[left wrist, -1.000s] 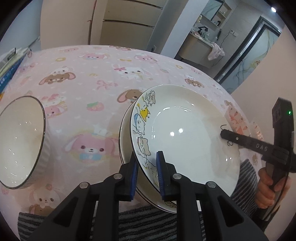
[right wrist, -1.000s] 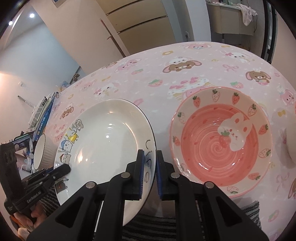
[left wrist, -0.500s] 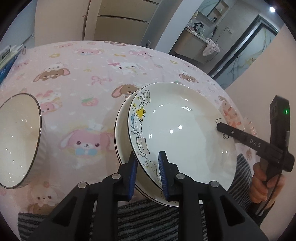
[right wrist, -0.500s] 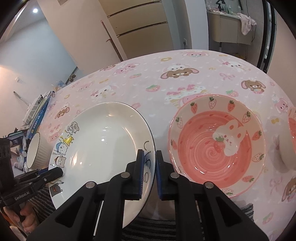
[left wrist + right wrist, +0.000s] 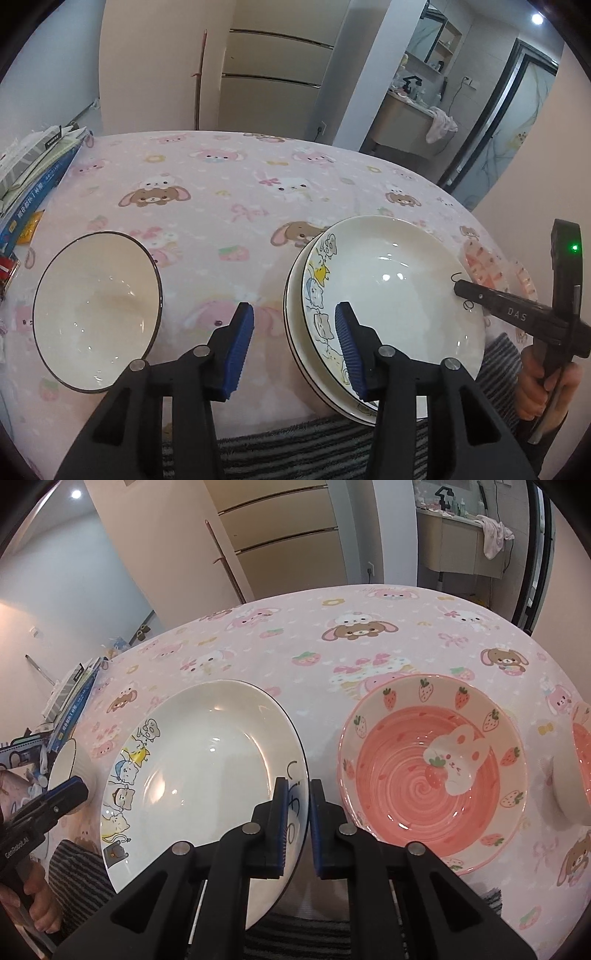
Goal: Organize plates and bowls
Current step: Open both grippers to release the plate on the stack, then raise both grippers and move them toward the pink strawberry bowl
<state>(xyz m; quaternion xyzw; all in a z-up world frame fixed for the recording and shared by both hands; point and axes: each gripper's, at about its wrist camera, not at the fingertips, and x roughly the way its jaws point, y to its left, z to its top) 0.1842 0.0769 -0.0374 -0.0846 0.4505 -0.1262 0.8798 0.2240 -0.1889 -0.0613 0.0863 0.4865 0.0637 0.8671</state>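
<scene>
Showing only in right view: strawberry bowl; right fingers clamp cartoon plate, left fingers apart, empty

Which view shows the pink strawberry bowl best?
The right wrist view: the pink strawberry bowl lies whole there, rabbit design plain, beside the cartoon plate. The left wrist view shows only a sliver of its rim behind that plate.

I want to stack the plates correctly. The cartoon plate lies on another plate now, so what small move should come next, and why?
Probably open the right gripper and draw it back. It is shut on the rim of the cartoon plate, which already rests on the plate beneath. The left gripper has just been opening, and its pads stand clear of that rim, so only the right one holds it.
</scene>
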